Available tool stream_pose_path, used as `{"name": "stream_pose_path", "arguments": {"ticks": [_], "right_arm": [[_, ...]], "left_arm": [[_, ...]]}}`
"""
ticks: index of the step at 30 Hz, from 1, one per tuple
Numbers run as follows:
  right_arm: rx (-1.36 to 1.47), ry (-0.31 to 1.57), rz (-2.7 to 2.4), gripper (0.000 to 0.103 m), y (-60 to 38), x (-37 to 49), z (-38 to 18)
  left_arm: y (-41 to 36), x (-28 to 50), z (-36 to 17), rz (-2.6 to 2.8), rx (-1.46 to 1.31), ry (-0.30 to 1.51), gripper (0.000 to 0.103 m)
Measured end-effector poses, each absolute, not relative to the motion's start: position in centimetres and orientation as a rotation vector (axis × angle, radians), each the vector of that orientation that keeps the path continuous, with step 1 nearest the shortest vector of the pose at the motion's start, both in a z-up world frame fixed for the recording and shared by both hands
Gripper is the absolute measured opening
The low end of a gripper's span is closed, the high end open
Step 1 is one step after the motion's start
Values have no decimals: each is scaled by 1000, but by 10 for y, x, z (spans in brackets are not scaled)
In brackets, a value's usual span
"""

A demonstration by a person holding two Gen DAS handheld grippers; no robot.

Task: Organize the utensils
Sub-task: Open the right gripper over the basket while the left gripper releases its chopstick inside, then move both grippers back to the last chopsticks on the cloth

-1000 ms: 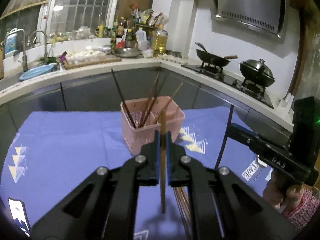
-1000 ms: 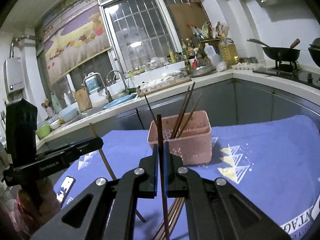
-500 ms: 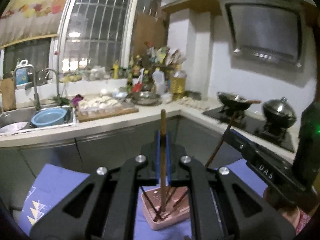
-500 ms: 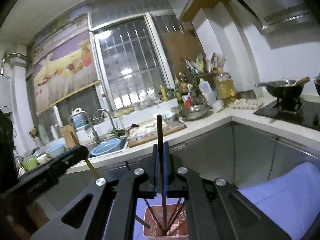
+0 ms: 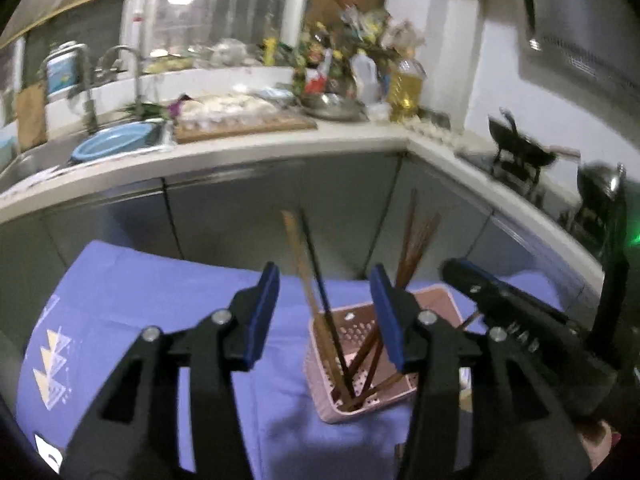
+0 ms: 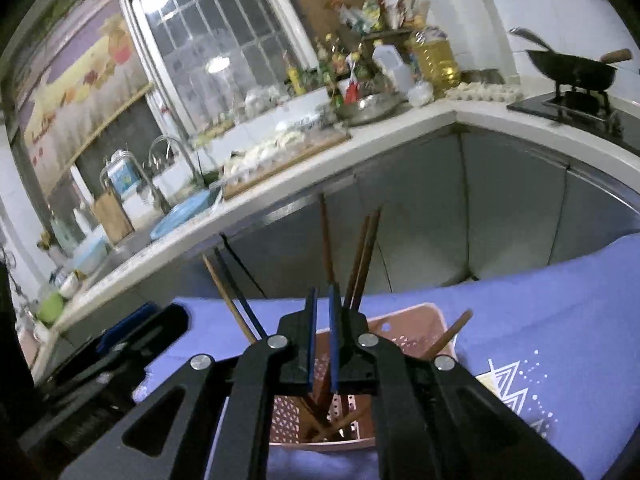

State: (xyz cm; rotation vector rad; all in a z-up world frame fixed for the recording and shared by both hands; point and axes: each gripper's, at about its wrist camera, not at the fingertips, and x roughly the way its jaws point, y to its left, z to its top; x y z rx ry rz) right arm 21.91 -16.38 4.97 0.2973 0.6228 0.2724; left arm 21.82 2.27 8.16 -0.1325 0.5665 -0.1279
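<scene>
Both grippers tilt downward over the pink perforated plastic basket (image 5: 362,364) on the blue-clothed table (image 5: 140,304). Left gripper (image 5: 324,312) jaws are opening, empty; right gripper (image 6: 323,336) jaws are opening, barely parted. Brown wooden chopsticks (image 5: 308,280) stand inside the basket.

Right gripper (image 6: 323,300): jaws opening, nothing gripped.
Pink basket (image 6: 416,322): chopsticks (image 6: 362,256) standing inside, leaning.
Cloth (image 6: 560,304): purple, under basket.

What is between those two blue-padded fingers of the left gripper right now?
In the left wrist view, the opening left gripper grips nothing; through its gap show chopsticks standing in the pink basket beyond.
</scene>
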Motion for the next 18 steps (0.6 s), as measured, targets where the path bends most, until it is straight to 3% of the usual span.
{"name": "stream_pose_path", "arguments": {"ticks": [4, 9, 12, 18], "right_arm": [[341, 546, 292, 42, -173, 186, 66], [334, 491, 328, 43, -187, 116, 64], [357, 573, 361, 43, -196, 81, 34], [295, 823, 287, 29, -203, 35, -52]], "left_arm": [[47, 176, 99, -102, -196, 461, 47], [63, 119, 85, -139, -218, 435, 47], [57, 95, 46, -188, -174, 524, 47], [27, 58, -46, -336, -107, 773, 47]]}}
